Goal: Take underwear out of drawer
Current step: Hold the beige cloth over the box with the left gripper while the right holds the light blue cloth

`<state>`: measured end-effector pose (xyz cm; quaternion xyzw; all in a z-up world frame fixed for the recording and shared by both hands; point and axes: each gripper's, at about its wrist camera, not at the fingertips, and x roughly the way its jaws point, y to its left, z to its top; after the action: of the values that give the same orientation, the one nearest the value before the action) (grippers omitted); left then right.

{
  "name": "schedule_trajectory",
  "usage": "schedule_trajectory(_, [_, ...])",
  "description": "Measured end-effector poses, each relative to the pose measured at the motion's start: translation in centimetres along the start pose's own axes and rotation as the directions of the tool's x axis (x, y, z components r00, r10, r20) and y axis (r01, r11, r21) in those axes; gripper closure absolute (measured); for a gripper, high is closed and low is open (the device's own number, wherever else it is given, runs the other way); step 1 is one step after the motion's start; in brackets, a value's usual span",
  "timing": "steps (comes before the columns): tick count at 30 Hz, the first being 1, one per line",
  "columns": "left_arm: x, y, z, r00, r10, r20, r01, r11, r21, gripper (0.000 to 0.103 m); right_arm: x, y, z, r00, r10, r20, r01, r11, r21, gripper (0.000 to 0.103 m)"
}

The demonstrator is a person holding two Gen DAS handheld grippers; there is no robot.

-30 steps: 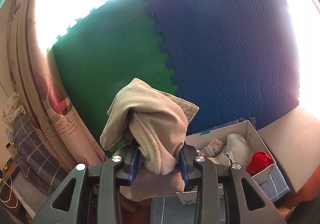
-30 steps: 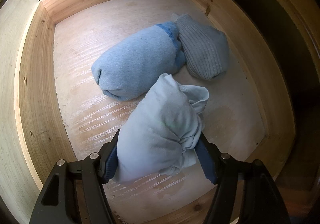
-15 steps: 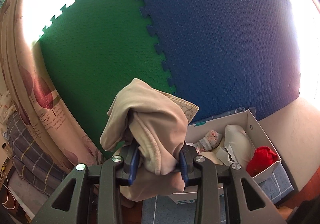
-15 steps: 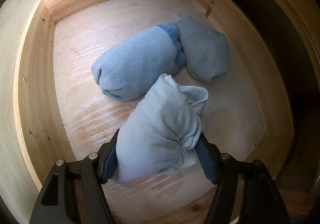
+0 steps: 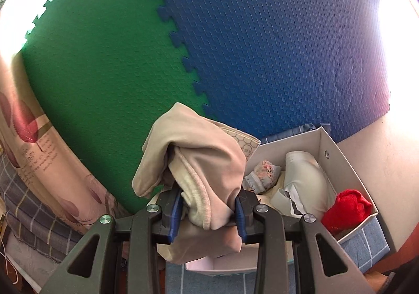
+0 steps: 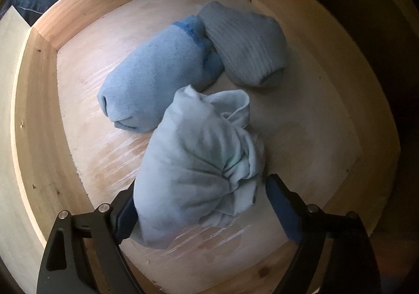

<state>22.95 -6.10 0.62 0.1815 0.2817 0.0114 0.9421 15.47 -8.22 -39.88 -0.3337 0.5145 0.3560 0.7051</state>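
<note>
My left gripper [image 5: 208,211] is shut on a beige rolled underwear [image 5: 199,160] and holds it in the air in front of a white box [image 5: 348,170]. My right gripper [image 6: 201,205] is inside the wooden drawer [image 6: 39,115], its jaws around a pale blue rolled underwear [image 6: 199,165]; the right pad stands slightly off the cloth. A blue roll [image 6: 149,84] and a grey ribbed roll [image 6: 246,45] lie on the drawer floor beyond it.
The white box holds a red cloth [image 5: 345,210], a white roll [image 5: 306,181] and a speckled roll [image 5: 264,170]. Green and blue foam mats [image 5: 235,45] stand behind it. A flowered curtain [image 5: 34,142] hangs at left. Drawer walls ring the right gripper.
The left gripper has swung right and nearer the white box with the beige underwear. The right gripper has drawn back a little and its jaws now look wider around the pale blue roll.
</note>
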Motion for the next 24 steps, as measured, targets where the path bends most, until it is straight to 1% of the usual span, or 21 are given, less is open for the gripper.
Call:
schedule_trajectory(1, [0.5,-0.2,0.0,1.0,-0.005,-0.008,0.005,1.0,-0.001,0.069,0.0,-0.1,-0.1,1.0,0.001,0.003,-0.001,1.0,-0.003,0.02])
schedule_trajectory(5, [1.9,-0.4,-0.1,0.999,-0.019,-0.029,0.018,1.0,-0.021,0.069,-0.2,-0.3,-0.1,0.999,0.035,0.001,-0.035,0.999,-0.002,0.033])
schedule_trajectory(8, [2.9,-0.6,0.1,0.999,-0.021,-0.048,0.019,1.0,-0.024,0.069,-0.7,0.3,-0.5,1.0,0.02,0.006,-0.02,1.0,-0.017,0.039])
schedule_trajectory(15, [5.3,-1.5,0.0,0.993,-0.023,-0.113,0.023,1.0,-0.004,0.069,-1.5,1.5,-1.3,1.0,-0.013,0.009,0.014,0.998,-0.055,0.048])
schedule_trajectory(19, [6.9,-1.9,-0.2,0.987,-0.043,-0.158,0.041,0.999,-0.014,0.069,-1.8,2.6,-1.8,0.999,-0.036,0.009,0.036,0.996,-0.084,0.053])
schedule_trajectory(24, [8.3,-2.6,-0.8,0.978,-0.06,-0.201,0.058,0.998,-0.011,0.069,-1.8,2.5,-2.6,0.997,-0.076,0.007,0.076,0.993,-0.086,0.056])
